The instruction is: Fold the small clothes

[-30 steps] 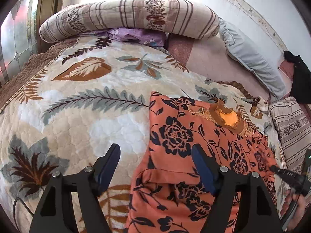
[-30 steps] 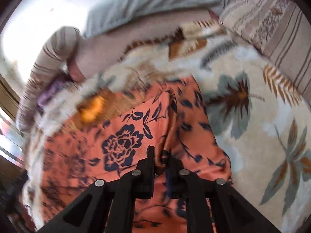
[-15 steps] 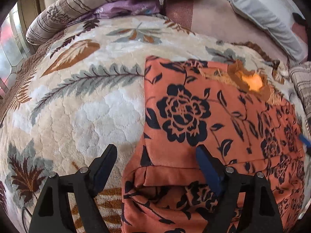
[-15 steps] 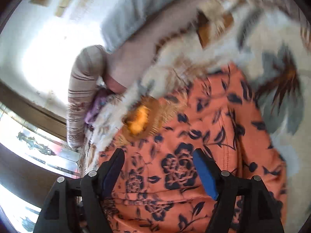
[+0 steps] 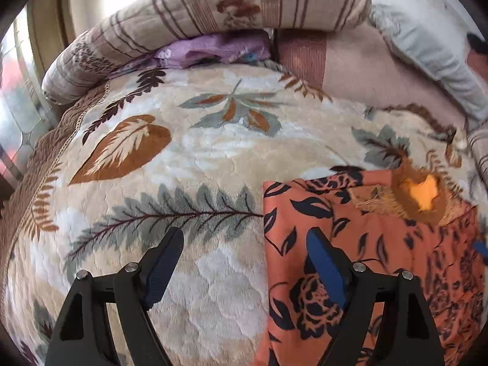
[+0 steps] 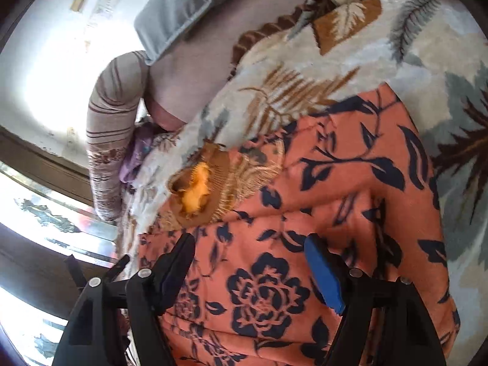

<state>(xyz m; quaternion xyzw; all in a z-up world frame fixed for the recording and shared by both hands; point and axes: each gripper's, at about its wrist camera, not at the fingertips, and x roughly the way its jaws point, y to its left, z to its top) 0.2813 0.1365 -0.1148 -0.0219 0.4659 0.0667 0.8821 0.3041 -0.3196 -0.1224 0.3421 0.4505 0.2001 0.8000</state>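
An orange garment with a dark blue flower print (image 5: 366, 244) lies flat on the leaf-patterned blanket (image 5: 183, 158). A brown and yellow piece (image 5: 422, 195) shows at its far edge. My left gripper (image 5: 244, 262) is open and empty above the garment's left edge, its right finger over the cloth. In the right wrist view the garment (image 6: 305, 244) fills the lower middle. My right gripper (image 6: 253, 271) is open and empty just above it.
A striped bolster (image 5: 213, 15) and a purple cloth (image 5: 213, 50) lie at the head of the bed. A grey pillow (image 5: 427, 52) rests at the right. A window (image 6: 45, 228) is beside the bed.
My right gripper let go of the garment fold and opened, then swung left. My left gripper stayed open and moved forward and left along the garment's edge.
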